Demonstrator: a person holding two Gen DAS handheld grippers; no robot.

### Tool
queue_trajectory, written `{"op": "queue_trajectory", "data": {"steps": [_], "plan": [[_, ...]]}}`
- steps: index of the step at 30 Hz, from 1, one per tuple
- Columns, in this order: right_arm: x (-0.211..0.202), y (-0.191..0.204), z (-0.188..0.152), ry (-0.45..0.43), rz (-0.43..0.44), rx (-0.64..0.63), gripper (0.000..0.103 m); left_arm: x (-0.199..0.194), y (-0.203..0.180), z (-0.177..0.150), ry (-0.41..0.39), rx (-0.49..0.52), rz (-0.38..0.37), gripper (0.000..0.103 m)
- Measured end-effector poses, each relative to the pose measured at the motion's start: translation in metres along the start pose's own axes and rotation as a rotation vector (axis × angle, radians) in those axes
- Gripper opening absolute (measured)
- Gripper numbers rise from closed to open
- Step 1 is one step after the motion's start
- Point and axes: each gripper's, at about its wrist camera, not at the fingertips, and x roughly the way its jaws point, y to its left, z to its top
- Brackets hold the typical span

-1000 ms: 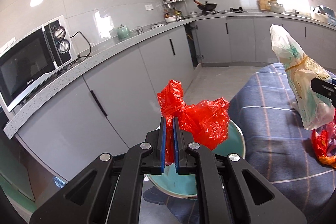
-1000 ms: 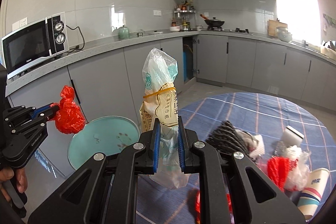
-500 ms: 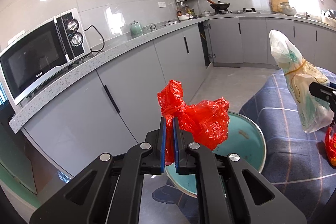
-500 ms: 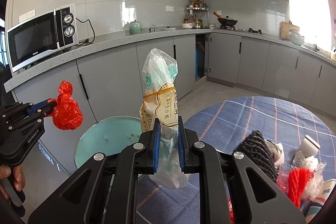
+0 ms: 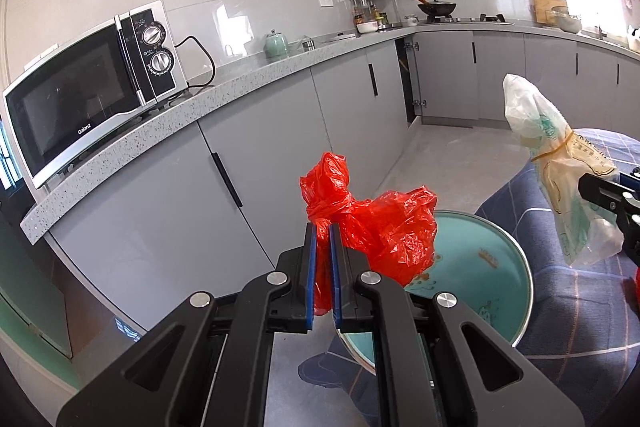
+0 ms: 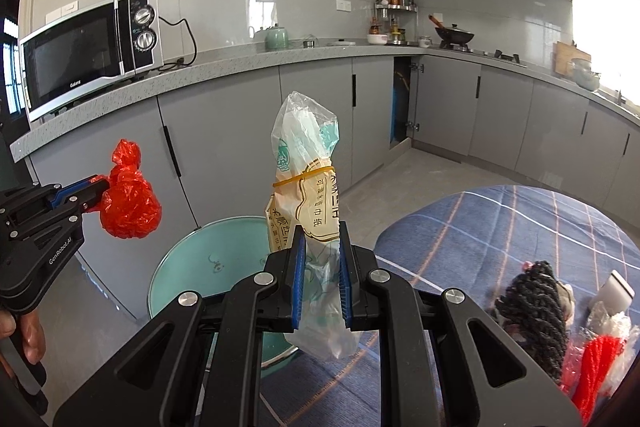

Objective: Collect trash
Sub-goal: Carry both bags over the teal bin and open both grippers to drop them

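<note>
My left gripper (image 5: 323, 227) is shut on a knotted red plastic bag (image 5: 376, 223) and holds it in the air above a round teal bin (image 5: 484, 259). It also shows in the right wrist view (image 6: 105, 191) with the red bag (image 6: 130, 205) at the left. My right gripper (image 6: 320, 251) is shut on a clear-and-cream plastic bag with a rubber band (image 6: 306, 187), held upright over the teal bin (image 6: 192, 271). That bag shows in the left wrist view (image 5: 560, 163) at the right.
A round table with a blue checked cloth (image 6: 480, 227) holds more trash: a black knitted item (image 6: 536, 303), a red mesh piece (image 6: 596, 359), a white cup (image 6: 618, 291). Grey cabinets (image 6: 224, 131) and a counter with a microwave (image 6: 88, 47) stand behind the bin.
Both grippers have drawn back from the table towards the cabinets, each still holding its bag. The teal bin now shows more fully below them.
</note>
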Motion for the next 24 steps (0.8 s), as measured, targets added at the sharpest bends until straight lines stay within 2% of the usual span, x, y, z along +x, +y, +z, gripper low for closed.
{"op": "queue_trajectory", "data": {"steps": [7, 15, 16, 17, 18, 19, 22, 24], "plan": [[0.011, 0.007, 0.0, 0.019, 0.013, -0.013, 0.016, 0.002, -0.001, -0.001, 0.005, 0.0, 0.014, 0.007], [0.021, 0.012, -0.002, 0.041, 0.051, -0.039, 0.017, 0.006, -0.011, -0.004, 0.022, 0.01, -0.026, 0.011], [0.023, 0.012, -0.003, 0.043, 0.045, -0.042, 0.018, 0.007, -0.012, -0.004, 0.024, 0.012, -0.029, 0.014], [0.024, 0.012, -0.004, 0.048, 0.048, -0.041, 0.021, 0.007, -0.013, -0.005, 0.025, 0.013, -0.032, 0.026], [0.027, 0.011, -0.005, 0.058, 0.054, -0.037, 0.03, 0.008, -0.014, -0.006, 0.023, 0.02, -0.037, 0.032], [0.028, 0.011, -0.006, 0.064, 0.058, -0.035, 0.033, 0.008, -0.017, -0.007, 0.022, 0.031, -0.039, 0.037], [0.032, 0.01, -0.009, 0.077, 0.056, -0.032, 0.039, 0.01, -0.021, -0.01, 0.027, 0.045, -0.043, 0.049], [0.03, 0.009, -0.011, 0.071, 0.045, -0.031, 0.041, 0.012, -0.021, -0.012, 0.031, 0.045, -0.041, 0.05]]}}
